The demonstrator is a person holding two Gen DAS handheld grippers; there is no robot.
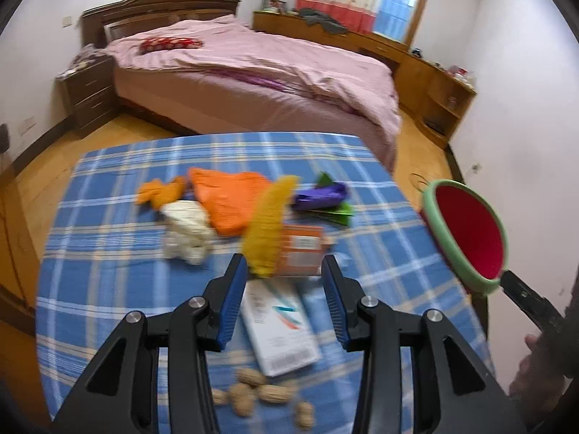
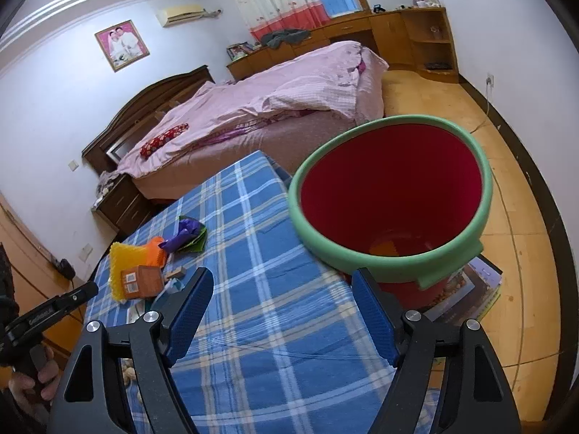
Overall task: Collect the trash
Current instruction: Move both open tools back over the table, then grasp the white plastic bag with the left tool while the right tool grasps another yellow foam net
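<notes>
Trash is piled mid tabletop [image 1: 108,253]: orange box [image 1: 302,251] w/ yellow mesh [image 1: 267,224] draped on it, white box [image 1: 278,329] nearer, peanut shells [image 1: 253,394] at the near edge. Left claw [image 1: 286,275] hangs half-open over the boxes, gripping nothing; right claw [image 2: 282,289] is wide open and empty, right beside the red bin [image 2: 391,195]'s green rim. IMO bring the left straight down on the orange box, squeeze the narrow sides, and watch the mesh doesn't snag a pad.

Bedroom beyond my blue plaid tablecloth [image 1: 108,253].
A bed [image 1: 253,72] with pink bedding, dark nightstand [image 1: 90,90], framed portrait [image 2: 122,45], air conditioner [image 2: 181,14], curtained window [image 1: 398,3].
</notes>
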